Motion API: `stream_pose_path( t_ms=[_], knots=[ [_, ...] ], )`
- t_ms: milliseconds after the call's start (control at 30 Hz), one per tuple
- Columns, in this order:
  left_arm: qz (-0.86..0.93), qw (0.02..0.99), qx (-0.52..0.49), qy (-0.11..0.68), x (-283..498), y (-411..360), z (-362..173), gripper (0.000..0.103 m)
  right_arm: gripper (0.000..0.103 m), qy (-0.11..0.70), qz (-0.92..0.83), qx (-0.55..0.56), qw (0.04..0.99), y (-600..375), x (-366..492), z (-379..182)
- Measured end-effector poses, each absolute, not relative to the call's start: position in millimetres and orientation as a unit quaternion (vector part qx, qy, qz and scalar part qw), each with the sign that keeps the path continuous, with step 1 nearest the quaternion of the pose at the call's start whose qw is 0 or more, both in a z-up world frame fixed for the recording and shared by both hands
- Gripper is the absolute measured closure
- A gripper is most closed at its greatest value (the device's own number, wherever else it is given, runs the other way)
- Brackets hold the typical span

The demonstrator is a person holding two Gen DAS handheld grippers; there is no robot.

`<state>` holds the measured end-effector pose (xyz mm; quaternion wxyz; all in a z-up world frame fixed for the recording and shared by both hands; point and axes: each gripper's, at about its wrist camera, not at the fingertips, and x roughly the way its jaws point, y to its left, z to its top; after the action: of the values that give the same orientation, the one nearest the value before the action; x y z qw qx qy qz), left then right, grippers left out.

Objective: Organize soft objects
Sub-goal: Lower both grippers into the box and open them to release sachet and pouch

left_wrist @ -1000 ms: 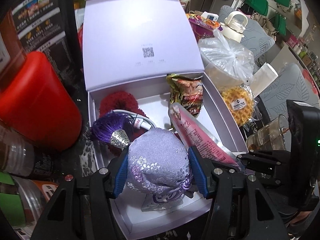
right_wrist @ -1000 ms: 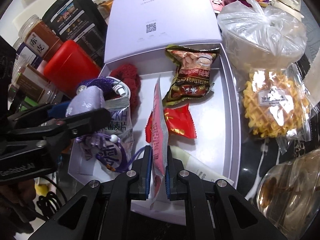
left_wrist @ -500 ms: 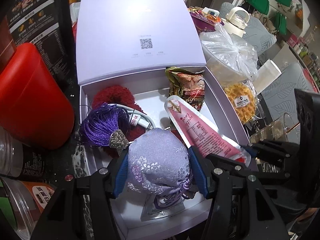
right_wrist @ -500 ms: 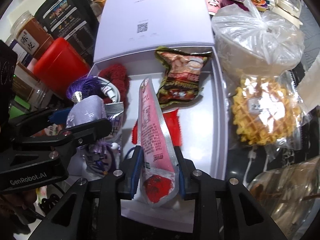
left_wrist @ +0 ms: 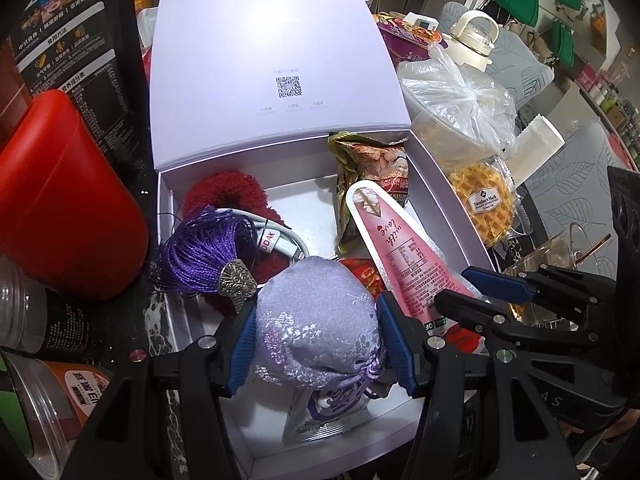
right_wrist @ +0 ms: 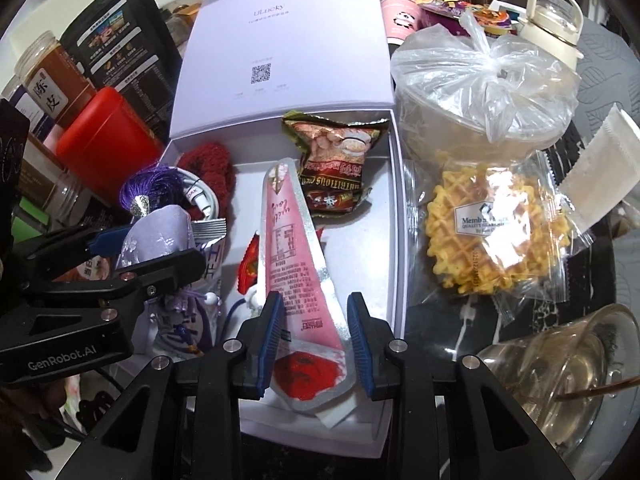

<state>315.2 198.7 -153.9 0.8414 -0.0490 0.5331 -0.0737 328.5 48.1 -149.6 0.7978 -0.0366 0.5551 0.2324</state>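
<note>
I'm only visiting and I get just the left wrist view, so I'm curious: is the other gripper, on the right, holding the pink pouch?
Observer: No. Its own camera shows the right gripper open, with the pink pouch lying flat in the box between its pads.
Operator: Anything under the pouch?
Observer: A white slip sticks out under its near end.
Operator: Is there a name on the lid?
Observer: Yes, "ULucky" is printed near the top of the lid.
</note>
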Motion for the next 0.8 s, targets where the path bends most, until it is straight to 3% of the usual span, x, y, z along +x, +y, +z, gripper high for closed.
stream_pose_path(
  t_ms=[567, 700, 800],
  knots=[
    [-0.062, 0.838, -0.019, 0.542, 312, 189, -140, 0.047, 0.07, 0.546, 0.229, -0.045, 0.804, 40, 320, -127],
    [-0.053, 0.844, 0.002, 0.534, 309, 184, -131, 0.039, 0.07, 0.545, 0.227, -0.047, 0.806, 36, 316, -122],
    [-0.052, 0.847, 0.0, 0.528, 306, 184, -124, 0.039, 0.07, 0.545, 0.225, -0.048, 0.806, 34, 315, -119]
  ],
)
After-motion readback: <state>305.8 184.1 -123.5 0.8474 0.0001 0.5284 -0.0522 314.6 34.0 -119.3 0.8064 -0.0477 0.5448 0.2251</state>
